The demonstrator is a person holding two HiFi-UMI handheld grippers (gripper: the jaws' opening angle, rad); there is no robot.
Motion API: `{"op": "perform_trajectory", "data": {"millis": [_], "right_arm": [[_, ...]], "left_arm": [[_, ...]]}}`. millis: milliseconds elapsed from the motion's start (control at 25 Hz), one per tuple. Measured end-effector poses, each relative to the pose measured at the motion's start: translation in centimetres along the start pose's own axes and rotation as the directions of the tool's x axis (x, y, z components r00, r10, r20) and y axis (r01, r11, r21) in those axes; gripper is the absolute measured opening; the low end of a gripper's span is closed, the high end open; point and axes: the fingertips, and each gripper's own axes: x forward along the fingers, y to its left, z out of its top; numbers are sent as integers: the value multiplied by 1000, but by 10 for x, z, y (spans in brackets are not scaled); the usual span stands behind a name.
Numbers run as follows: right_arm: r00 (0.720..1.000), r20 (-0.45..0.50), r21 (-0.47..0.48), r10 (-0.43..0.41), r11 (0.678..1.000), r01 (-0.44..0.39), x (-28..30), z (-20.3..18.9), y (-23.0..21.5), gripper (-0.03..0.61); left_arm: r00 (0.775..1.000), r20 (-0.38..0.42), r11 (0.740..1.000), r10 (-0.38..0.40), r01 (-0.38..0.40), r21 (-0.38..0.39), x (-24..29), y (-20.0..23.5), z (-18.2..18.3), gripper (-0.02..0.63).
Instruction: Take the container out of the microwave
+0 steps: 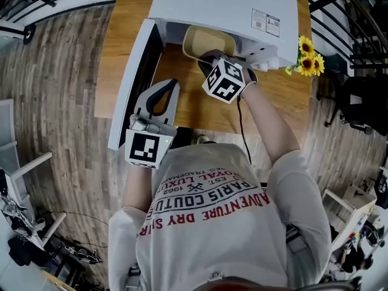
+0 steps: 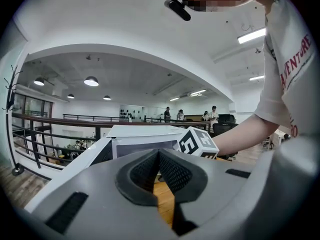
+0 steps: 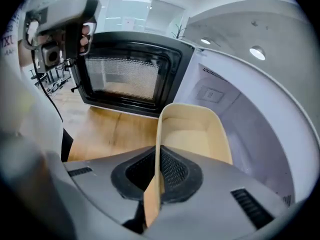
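- The right gripper point(image 3: 157, 156) is clamped on the near wall of the beige container point(image 3: 200, 129), one pad inside the rim and one outside. The container sits at the mouth of the microwave point(image 1: 224, 5).
- The step in hand looks like the withdrawal. A thin wall pinched at one edge calls for a straight, level pull out of the microwave — any tilt risks a slip.
- The left gripper point(image 1: 171, 85), jaws together and empty, hangs in front of the microwave beside its open door point(image 1: 130, 83) — it belongs out of the pull's path.

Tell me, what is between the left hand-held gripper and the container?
Only bare wooden table, seen in the head view. The left hand-held gripper is shut, apart from the container.
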Motion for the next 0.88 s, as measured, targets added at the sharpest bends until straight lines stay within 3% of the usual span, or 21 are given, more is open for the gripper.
{"op": "perform_trajectory", "data": {"millis": [240, 520, 720, 880], "right_arm": [[997, 57, 98, -57, 994, 51, -34, -1, 33, 31], [968, 176, 288, -176, 950, 120, -91, 6, 49, 31], [914, 285, 366, -288, 914, 174, -136, 13, 53, 31], [848, 346, 471, -401, 856, 212, -174, 18, 45, 31]], "left_arm": [[1000, 21, 999, -6, 5, 31, -19, -11, 8, 14], [999, 40, 998, -3, 0, 57, -33, -12, 14, 14], [997, 64, 995, -37, 31, 92, -31, -20, 24, 14], [995, 75, 991, -71, 61, 118, -28, -27, 31, 14]]}}
